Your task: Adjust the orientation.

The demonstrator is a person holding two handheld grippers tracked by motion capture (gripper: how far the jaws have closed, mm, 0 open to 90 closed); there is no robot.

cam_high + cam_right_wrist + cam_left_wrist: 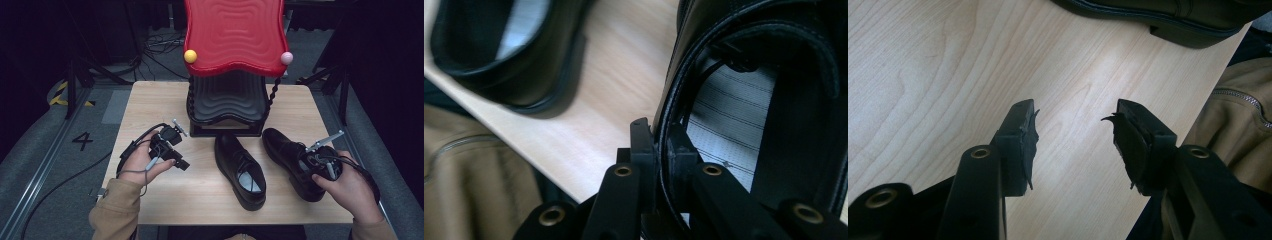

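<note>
While two glossy black shoes sit on your table (150,105), your right gripper (320,160) meets the right shoe (287,150). Your left gripper (1075,145) gapes wide over bare wood. Your right gripper pinches that shoe's collar (669,125).

The person wears a tan jacket; its left sleeve (114,207) has a soft cuff at the wrist, and the right sleeve (372,229) is of the same cloth. In the left gripper view a metal zipper (1243,100) runs along the tan cloth.

The left gripper (1075,145) is black, with 2 flat jaws whose rubber pads (1029,145) are worn and ragged at the edges. Brass-coloured rivets (980,153) sit in its linkage arms. A grey cable (145,172) and a black cable trail from it, and a short grey rod stands on top.

The right gripper (659,145) is also black with brass rivets (623,171), and a grey bar (326,140) sits on top of it.
</note>
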